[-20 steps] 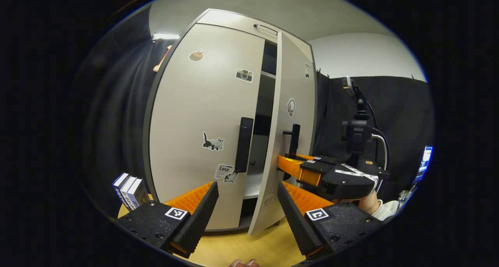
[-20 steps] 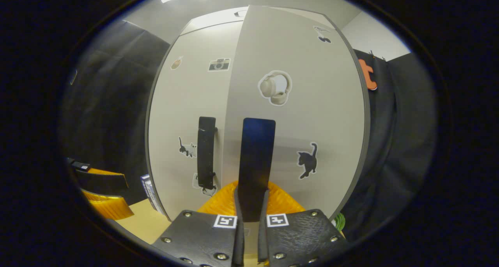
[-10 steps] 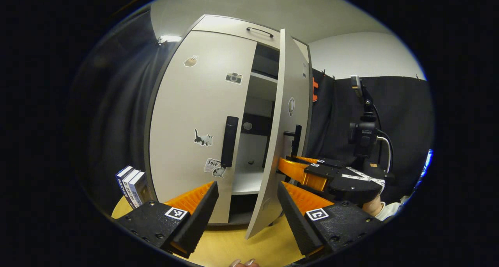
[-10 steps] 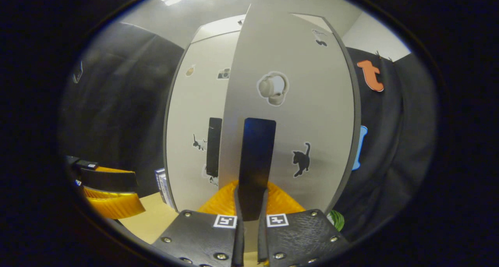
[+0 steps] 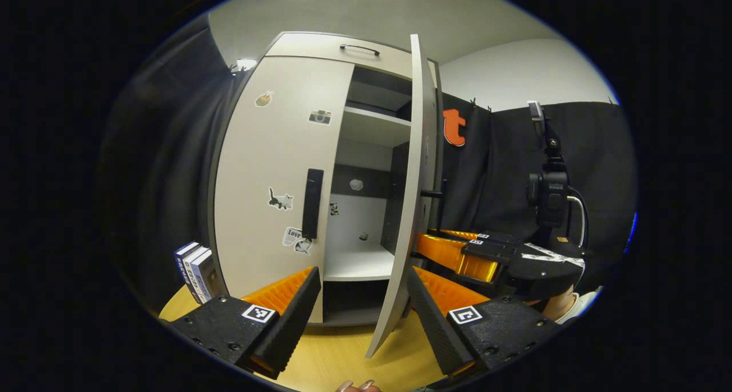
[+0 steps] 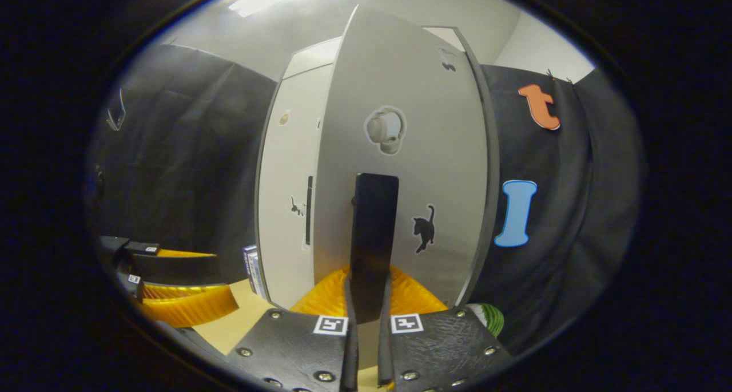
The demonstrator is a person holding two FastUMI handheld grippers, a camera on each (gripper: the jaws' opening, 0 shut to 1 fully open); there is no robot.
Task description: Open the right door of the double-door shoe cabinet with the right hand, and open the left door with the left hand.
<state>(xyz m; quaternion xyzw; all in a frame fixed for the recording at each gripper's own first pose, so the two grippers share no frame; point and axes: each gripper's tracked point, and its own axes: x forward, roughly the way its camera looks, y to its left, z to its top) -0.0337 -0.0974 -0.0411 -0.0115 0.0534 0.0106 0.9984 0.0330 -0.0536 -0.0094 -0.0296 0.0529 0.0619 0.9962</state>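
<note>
The pale shoe cabinet (image 5: 309,46) stands ahead. Its left door (image 5: 269,169) is closed and carries a black vertical handle (image 5: 312,203). The right door (image 5: 409,209) is swung out and I see it edge-on, with the shelves (image 5: 360,263) exposed. My left gripper (image 5: 361,274) is open, short of the cabinet, holding nothing. My right gripper (image 5: 434,246) reaches behind the right door. In the right gripper view the right gripper (image 6: 369,283) is shut on the right door's black handle (image 6: 373,232), on the right door (image 6: 412,169). The left gripper (image 6: 194,280) appears at lower left there.
Several books (image 5: 194,266) stand at the cabinet's left foot on the wooden floor (image 5: 343,357). A camera on a stand (image 5: 548,191) rises at the right. A hand (image 5: 557,307) holds the right gripper. A green object (image 6: 493,319) lies by the door's lower right.
The right door has swung much farther open with my right gripper on its handle, revealing the shelves. My left gripper has stayed open and drawn back a little.
</note>
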